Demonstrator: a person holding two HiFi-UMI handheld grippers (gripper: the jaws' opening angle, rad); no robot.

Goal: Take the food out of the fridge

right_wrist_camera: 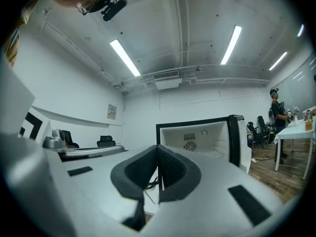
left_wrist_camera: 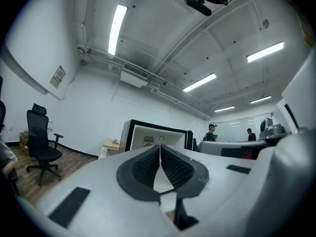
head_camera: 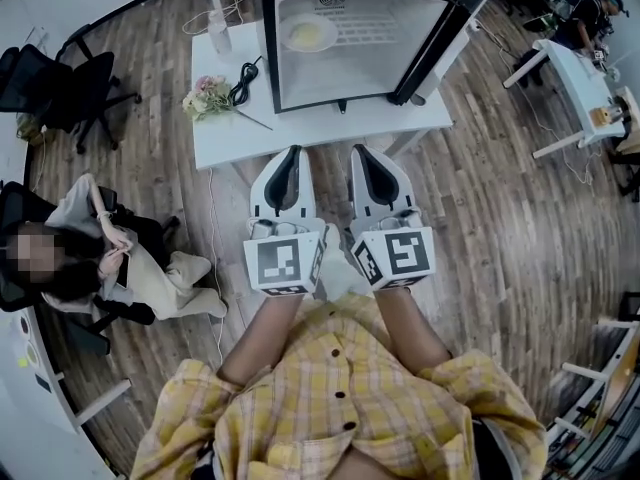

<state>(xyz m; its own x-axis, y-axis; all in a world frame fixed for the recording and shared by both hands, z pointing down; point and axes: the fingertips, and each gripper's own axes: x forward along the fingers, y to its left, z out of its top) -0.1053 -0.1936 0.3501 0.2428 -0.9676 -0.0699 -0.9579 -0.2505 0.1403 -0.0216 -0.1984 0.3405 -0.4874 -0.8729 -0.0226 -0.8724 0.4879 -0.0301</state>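
Note:
A small black fridge (head_camera: 355, 43) stands on a white table (head_camera: 300, 133) with its door (head_camera: 445, 38) swung open to the right. Inside lies a pale plate of yellowish food (head_camera: 308, 35). My left gripper (head_camera: 291, 153) and right gripper (head_camera: 358, 153) are held side by side, level, their tips at the table's near edge and short of the fridge. Both are shut with nothing between the jaws. The left gripper view has the fridge (left_wrist_camera: 158, 135) straight ahead past the shut left gripper (left_wrist_camera: 160, 149). In the right gripper view the white fridge interior (right_wrist_camera: 202, 137) is beyond the shut right gripper (right_wrist_camera: 158, 149).
On the table left of the fridge lie a flower bunch (head_camera: 205, 98), a black cable (head_camera: 243, 83) and a clear bottle (head_camera: 219, 30). A person sits on the floor at the left (head_camera: 110, 258), near a black office chair (head_camera: 70, 88). Another white desk (head_camera: 575, 78) stands at the right.

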